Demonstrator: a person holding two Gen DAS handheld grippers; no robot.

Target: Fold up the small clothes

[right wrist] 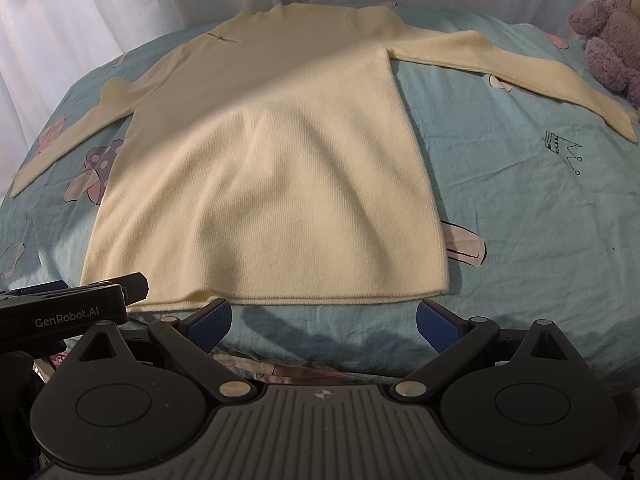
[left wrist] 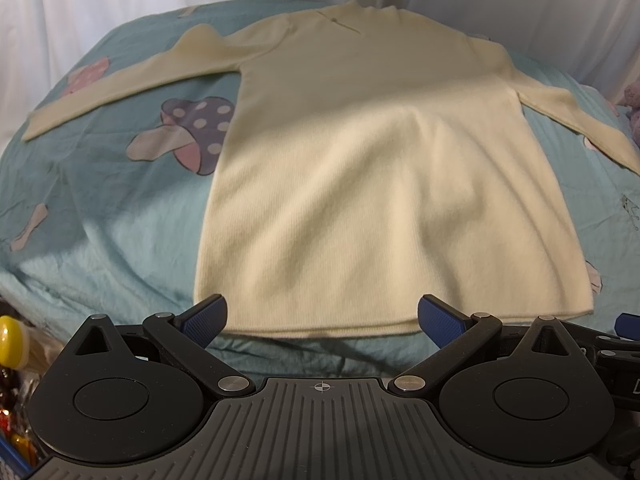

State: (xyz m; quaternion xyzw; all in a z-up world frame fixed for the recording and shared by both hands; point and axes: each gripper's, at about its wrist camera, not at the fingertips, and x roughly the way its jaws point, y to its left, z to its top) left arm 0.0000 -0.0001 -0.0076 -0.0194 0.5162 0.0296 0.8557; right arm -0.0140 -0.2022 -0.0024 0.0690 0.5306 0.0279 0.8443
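Cream knit sweater [left wrist: 372, 184] is spread flat on the bed [left wrist: 120, 240]. Both tongs, left [left wrist: 322, 320] and right [right wrist: 323, 322], are wide open and empty; the hem should be gripped at both corners evenly.

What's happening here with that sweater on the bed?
A person holding a two-finger gripper in each hand is about to fold a cream sweater. It lies flat on a teal bedsheet, sleeves spread out to both sides, hem nearest the cameras. The left gripper and right gripper both sit open just short of the hem, holding nothing. No fold has been made yet.
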